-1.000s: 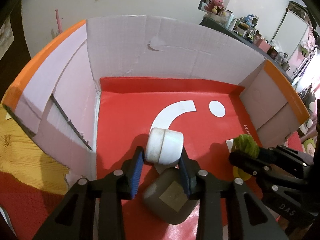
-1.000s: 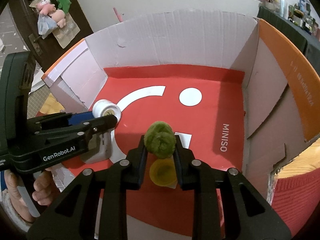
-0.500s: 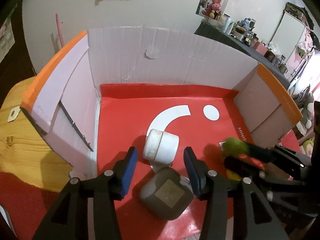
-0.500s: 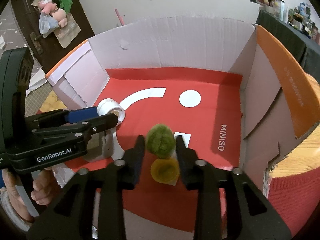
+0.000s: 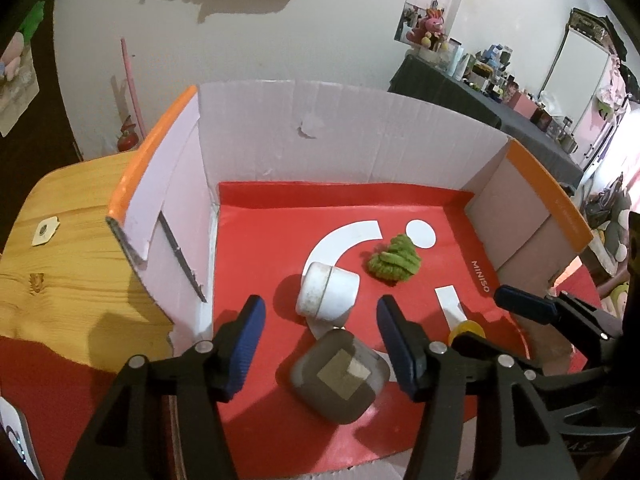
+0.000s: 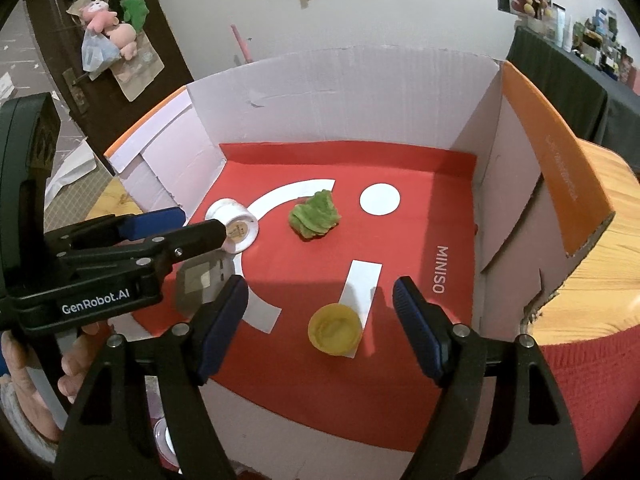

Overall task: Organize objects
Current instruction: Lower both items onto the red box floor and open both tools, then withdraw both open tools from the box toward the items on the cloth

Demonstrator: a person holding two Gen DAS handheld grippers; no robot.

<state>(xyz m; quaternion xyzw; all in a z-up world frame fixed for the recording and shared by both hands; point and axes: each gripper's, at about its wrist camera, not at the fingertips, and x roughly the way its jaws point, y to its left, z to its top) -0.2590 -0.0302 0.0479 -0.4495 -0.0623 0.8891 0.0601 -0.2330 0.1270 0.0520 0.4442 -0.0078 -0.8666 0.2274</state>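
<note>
Left wrist view, box: we see an open cardboard box with a red floor (image 5: 280,432) on the wooden bench (image 5: 72,264).
Jar: white plastic jar (image 5: 328,294) on its side, inside.
Green: fuzzy green clump (image 6: 316,220) mid-floor.
Jaws: our left gripper (image 5: 320,344) and right gripper (image 6: 318,324) opening, holding nothing.

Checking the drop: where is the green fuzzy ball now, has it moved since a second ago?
Yes. The green ball left the right tongs, whose jaws are opening, and lies farther back, near the white dot.
</note>
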